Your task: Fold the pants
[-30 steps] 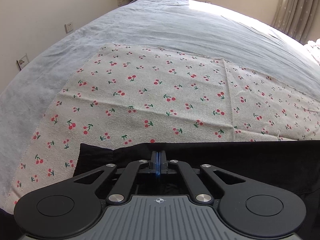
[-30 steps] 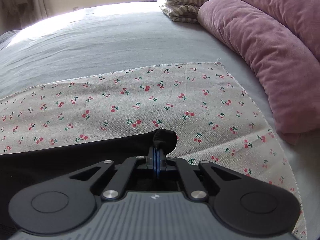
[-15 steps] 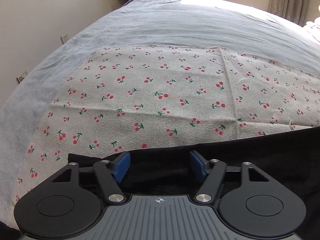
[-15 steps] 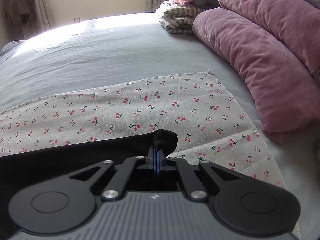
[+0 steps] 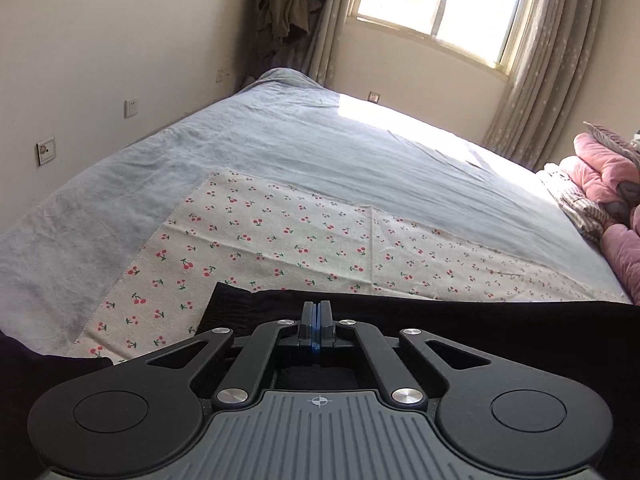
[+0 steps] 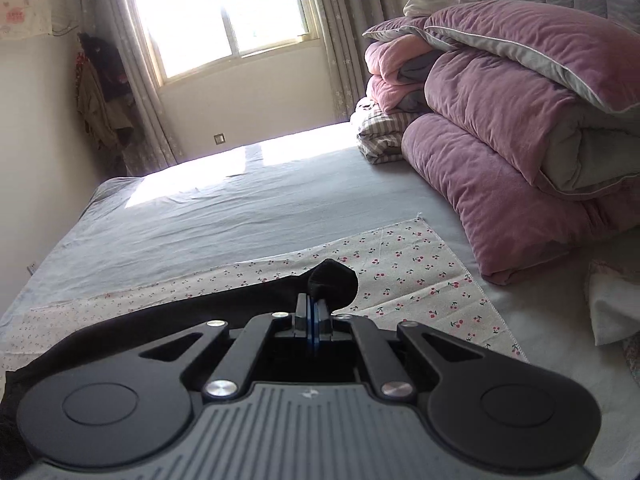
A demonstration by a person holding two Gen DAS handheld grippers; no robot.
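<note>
I see the cherry-print cloth (image 5: 280, 240) laid across the near part of the grey bed (image 5: 360, 152), open sheet beyond it up to the far edge. Folded quilts (image 6: 520, 128) line the right edge. The black pants (image 5: 480, 320) lie along the cloth's near edge. My left gripper (image 5: 316, 316) pinches their edge, fingers pressed together. My right gripper (image 6: 311, 310) pinches a bunched end likewise.
</note>
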